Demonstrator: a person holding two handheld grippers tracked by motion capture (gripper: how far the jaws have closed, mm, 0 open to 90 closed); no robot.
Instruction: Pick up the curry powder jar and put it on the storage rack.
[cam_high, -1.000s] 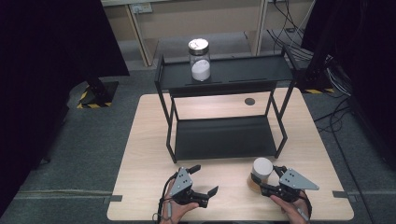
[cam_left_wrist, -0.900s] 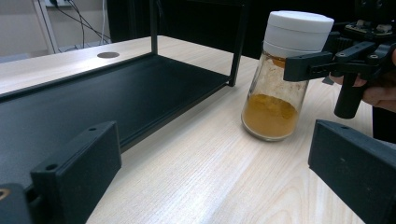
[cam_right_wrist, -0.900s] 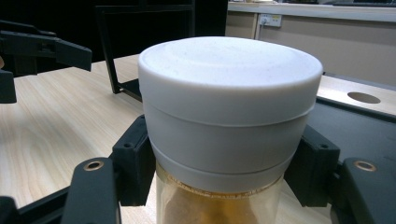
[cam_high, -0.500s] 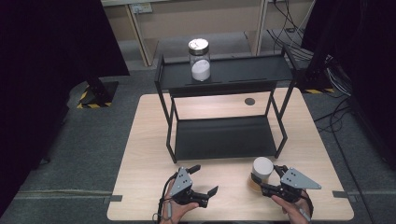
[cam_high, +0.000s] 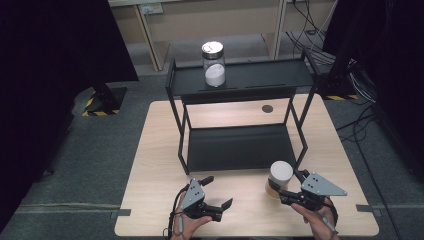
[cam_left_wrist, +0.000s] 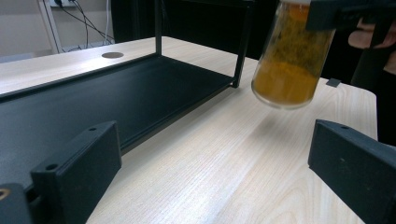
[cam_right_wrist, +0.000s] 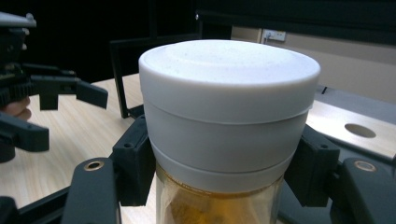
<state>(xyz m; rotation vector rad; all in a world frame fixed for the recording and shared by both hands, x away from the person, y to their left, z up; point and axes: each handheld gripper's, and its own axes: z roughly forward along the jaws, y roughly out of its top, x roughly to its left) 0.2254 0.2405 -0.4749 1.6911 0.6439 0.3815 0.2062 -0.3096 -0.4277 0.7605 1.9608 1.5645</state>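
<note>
The right claw (cam_high: 286, 191) gripped the white-lidded spice jar (cam_high: 279, 180) clear of the worktop (cam_high: 155, 165), not yet placed on the black rack (cam_high: 240, 147); the left claw (cam_high: 216, 192) gaped empty.

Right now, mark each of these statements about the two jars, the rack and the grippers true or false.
1. The right gripper is shut on the white-lidded jar of orange powder. True.
2. That jar rests on the table. False: the left gripper view shows it lifted clear of the wood.
3. The left gripper holds a jar. False: its jaws are open and empty.
4. A glass jar with white contents stands on the black rack's top shelf. True.
5. The rack's lower shelf holds a jar. False: it is bare.
</note>
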